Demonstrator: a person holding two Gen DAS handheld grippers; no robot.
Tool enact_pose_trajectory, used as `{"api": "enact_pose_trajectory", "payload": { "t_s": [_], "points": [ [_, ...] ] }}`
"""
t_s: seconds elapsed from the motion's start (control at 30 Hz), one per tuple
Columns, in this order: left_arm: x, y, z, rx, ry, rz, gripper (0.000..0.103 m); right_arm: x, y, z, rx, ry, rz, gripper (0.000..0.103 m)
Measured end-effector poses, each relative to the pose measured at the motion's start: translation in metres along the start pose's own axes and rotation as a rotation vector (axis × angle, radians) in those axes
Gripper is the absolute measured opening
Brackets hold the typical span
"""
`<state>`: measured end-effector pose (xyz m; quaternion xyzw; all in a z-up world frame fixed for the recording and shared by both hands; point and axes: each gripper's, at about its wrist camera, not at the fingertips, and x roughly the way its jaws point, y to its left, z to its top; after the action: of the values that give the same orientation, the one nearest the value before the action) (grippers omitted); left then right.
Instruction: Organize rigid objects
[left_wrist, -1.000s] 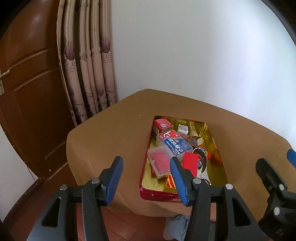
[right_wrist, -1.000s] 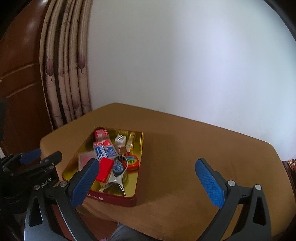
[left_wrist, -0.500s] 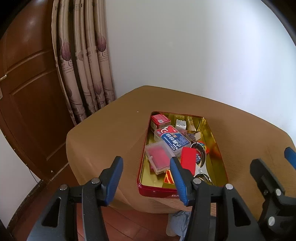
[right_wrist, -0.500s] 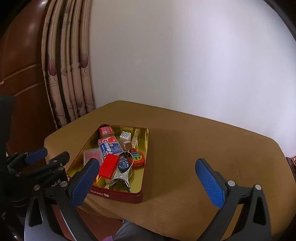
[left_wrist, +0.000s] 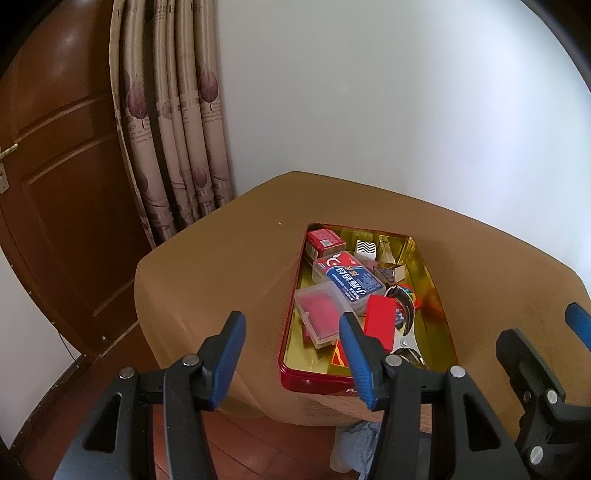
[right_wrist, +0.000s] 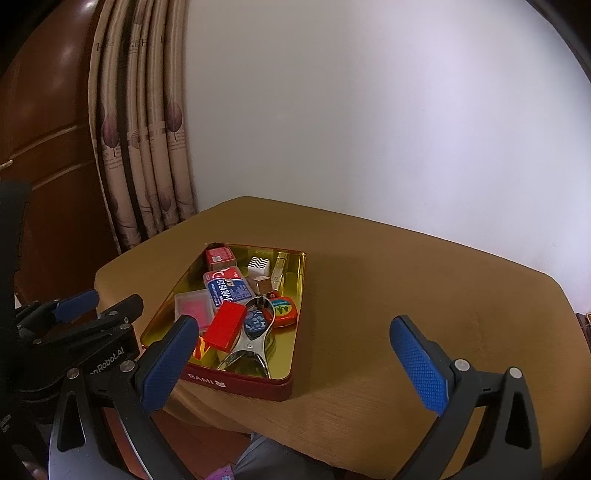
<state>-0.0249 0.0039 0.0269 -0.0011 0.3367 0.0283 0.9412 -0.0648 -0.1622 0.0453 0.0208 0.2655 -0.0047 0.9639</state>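
Inside, the red tin (right_wrist: 240, 384) – gold-lined – holds jumbled small items.

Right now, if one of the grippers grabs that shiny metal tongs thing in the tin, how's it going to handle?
The metal tongs look polished, so they may slip between the pads. They are probably stiff but springy, since the two arms splay from a pivot. A red box leans against them in the tin, so lifting them could shift it.

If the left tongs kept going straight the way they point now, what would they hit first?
Probably the brown tablecloth near the table's near edge, just left of the red tin. The left tongs are open and empty. Depth is hard to judge, so their right finger might clip the tin.
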Motion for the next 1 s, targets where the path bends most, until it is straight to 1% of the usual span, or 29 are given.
{"api": "enact_pose_trajectory", "payload": {
  "t_s": [0.3,0.63,0.77,0.83,0.87,0.9,0.97,1.0],
  "points": [
    [0.000,0.001,0.001,-0.005,0.001,0.006,0.054,0.003,-0.003,0.000,0.000,0.005,-0.006,0.103],
    [-0.010,0.003,0.002,0.009,-0.038,0.038,0.054,0.003,-0.003,0.000,-0.008,0.006,0.005,0.103],
    [-0.014,0.005,0.004,0.006,-0.042,0.028,0.054,0.003,-0.005,0.001,0.000,0.008,0.008,0.103],
    [-0.017,0.007,0.006,-0.007,-0.024,-0.011,0.065,0.003,-0.005,0.002,0.002,0.008,0.011,0.103],
    [-0.020,0.010,0.006,-0.025,-0.028,-0.037,0.071,0.003,-0.005,0.002,0.002,0.007,0.012,0.103],
    [-0.024,0.013,0.006,-0.037,-0.050,-0.054,0.071,0.002,-0.005,0.003,0.002,0.004,0.013,0.103],
    [-0.033,0.017,0.007,-0.044,-0.089,-0.057,0.071,0.001,-0.005,0.003,0.000,-0.001,0.015,0.103],
    [-0.035,0.017,0.008,-0.042,-0.097,-0.059,0.071,0.001,-0.005,0.004,0.000,-0.001,0.016,0.103]
  ]
}}
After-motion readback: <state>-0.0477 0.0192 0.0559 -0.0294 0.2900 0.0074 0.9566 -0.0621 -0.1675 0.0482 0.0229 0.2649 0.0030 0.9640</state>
